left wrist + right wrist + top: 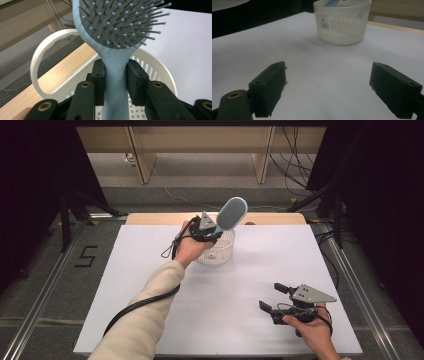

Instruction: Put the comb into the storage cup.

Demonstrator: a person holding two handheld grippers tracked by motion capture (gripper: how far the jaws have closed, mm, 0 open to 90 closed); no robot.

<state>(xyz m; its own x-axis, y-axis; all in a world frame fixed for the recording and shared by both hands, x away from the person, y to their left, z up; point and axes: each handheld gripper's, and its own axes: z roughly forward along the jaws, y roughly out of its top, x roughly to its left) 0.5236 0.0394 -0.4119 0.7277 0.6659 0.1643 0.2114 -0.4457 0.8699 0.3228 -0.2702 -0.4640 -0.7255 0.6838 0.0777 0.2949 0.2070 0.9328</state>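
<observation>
Clamping the pale-blue plastic hairbrush [117, 82] by its handle, the left gripper [214, 231] holds it tilted, head up, over the white slotted basket [223, 251]. Right gripper [276, 297] waits open, well apart on the bench [150, 270].

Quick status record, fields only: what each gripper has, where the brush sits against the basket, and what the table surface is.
left gripper: shut on the handle of the hairbrush
hairbrush: light blue, bristle head up, handle end down inside the basket
basket: white, slotted wall, upright at the table's far side
right gripper: open, nothing between the jaws, near edge
table: white sheet
</observation>
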